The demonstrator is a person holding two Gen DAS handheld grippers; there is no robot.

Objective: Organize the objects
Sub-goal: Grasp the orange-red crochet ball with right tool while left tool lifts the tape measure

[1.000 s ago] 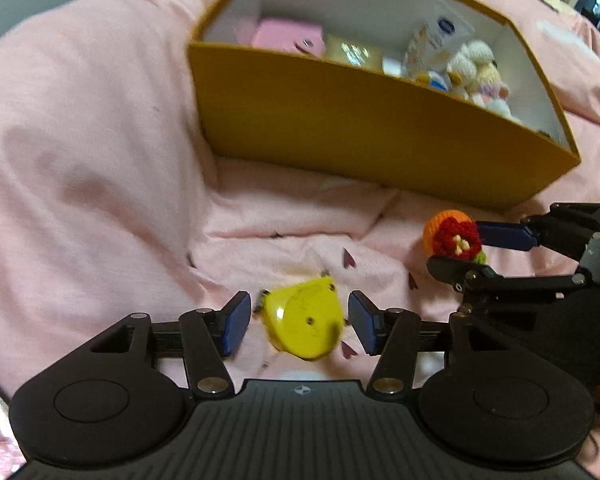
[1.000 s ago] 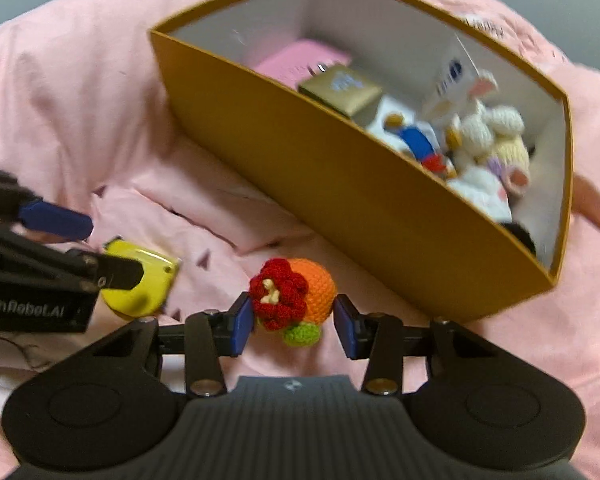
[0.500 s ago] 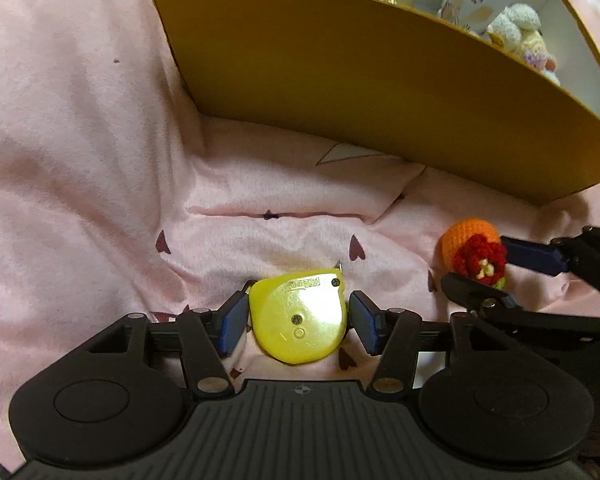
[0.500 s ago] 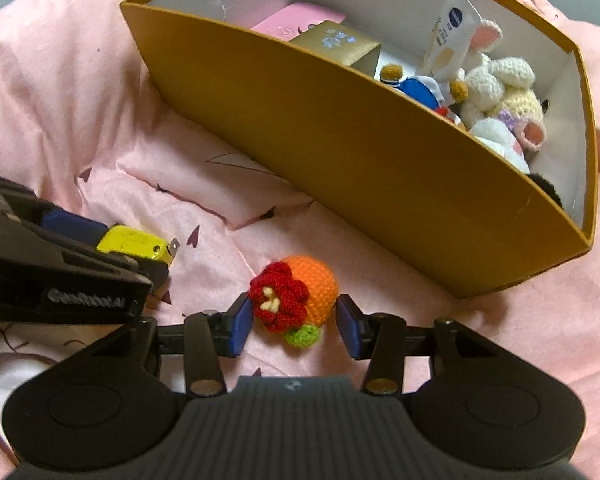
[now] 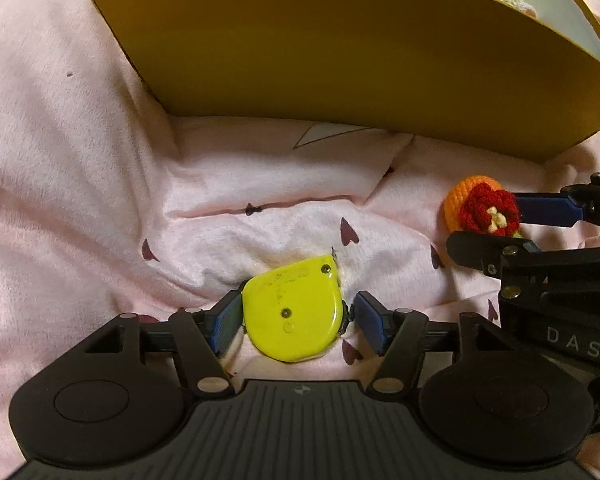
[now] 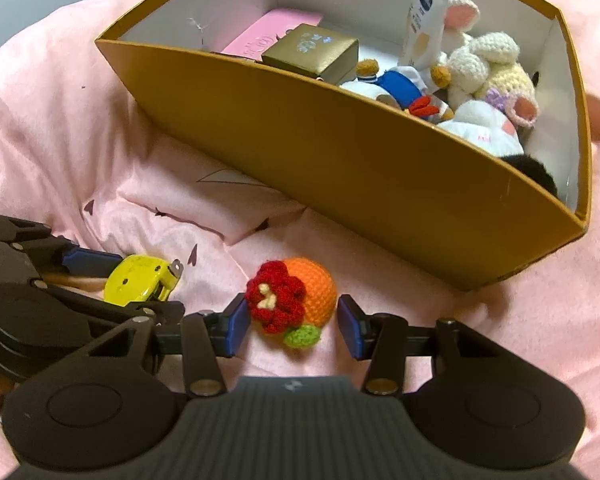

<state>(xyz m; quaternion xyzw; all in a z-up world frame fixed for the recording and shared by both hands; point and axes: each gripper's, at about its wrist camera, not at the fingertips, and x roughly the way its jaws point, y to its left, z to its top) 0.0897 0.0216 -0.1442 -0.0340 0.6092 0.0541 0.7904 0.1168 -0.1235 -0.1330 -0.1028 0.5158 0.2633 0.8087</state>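
Since the earlier frame the left gripper [image 5: 292, 316] has come down closer over the yellow tape measure [image 5: 294, 314], so the box [image 5: 340, 60] now fills the top of its view and little of the inside shows. Its fingers have just been opening; the tape measure lies between them on the pink blanket [image 5: 80, 160]. The left-hand pad sits at the case's edge, the right-hand pad stands just clear, so nothing is gripped. The right gripper [image 6: 288, 320] has barely shifted. Its fingers stand partly open on either side of the crocheted orange ball with a red flower [image 6: 292, 300], which rests on the blanket. The left pad is right beside the flower and may touch it; the right pad shows a gap.

On progress: much of the tidying looks done. In the right wrist view the box already holds a pink case [image 6: 272, 34], a small gold box [image 6: 312, 52], a white tube [image 6: 424, 20], and several soft toys [image 6: 484, 68] piled toward one end. Two things remain outside in view, the tape measure and the crocheted ball, both lying near the box's front wall, a little apart from each other. Each has a gripper poised around it, so what is left appears to be closing on each, lifting it over the wall and dropping it in. Whether more items lie outside the views cannot be told.
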